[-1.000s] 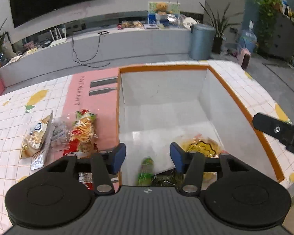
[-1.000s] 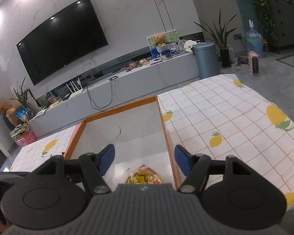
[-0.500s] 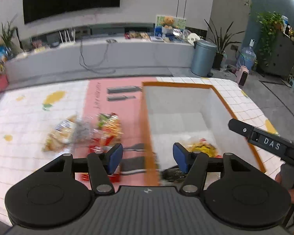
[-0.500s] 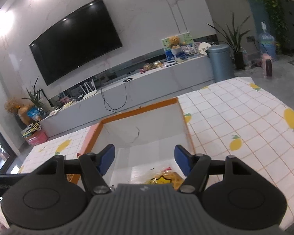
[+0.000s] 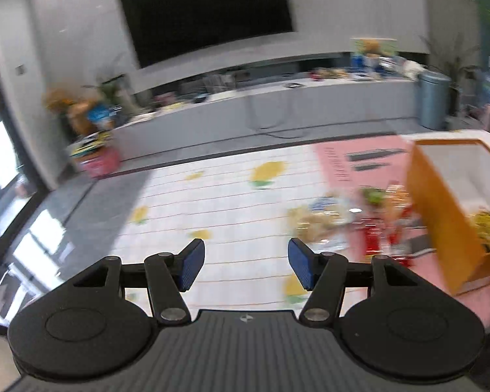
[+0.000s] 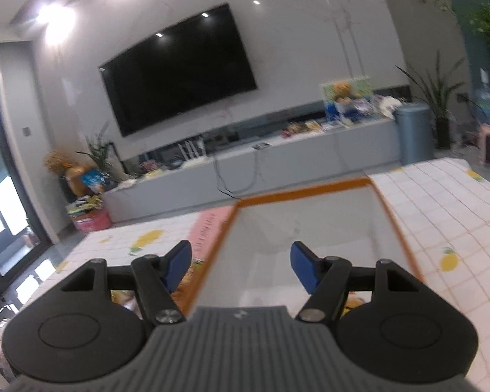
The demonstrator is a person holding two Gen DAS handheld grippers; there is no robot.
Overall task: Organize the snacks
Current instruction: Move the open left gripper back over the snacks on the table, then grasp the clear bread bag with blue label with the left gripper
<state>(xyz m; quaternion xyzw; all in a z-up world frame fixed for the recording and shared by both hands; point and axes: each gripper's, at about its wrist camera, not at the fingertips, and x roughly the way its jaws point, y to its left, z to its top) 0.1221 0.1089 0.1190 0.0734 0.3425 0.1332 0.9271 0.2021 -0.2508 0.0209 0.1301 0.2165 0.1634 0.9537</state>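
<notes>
Snacks left to sort: a blurred cluster of crinkly plastic snack packets [image 5: 349, 219] lies on the pink mat on the tablecloth-covered table [image 5: 219, 202], just left of the orange-rimmed white box [image 5: 441, 209], w/ a yellow packet [image 5: 485, 225] already inside. Left gripper [image 5: 245, 268] has jaws wide, nothing between; right gripper [image 6: 240, 266] likewise (hovering over the box's left rim). Best approach, imo: aim right toward the packets, drop low, straddle one packet, pinch its middle.

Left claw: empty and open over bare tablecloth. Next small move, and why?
Probably swing the left claw right toward the snack packets lying beside the orange-rimmed box. Nothing sits between its open jaws, and those packets are still outside the box.
</notes>
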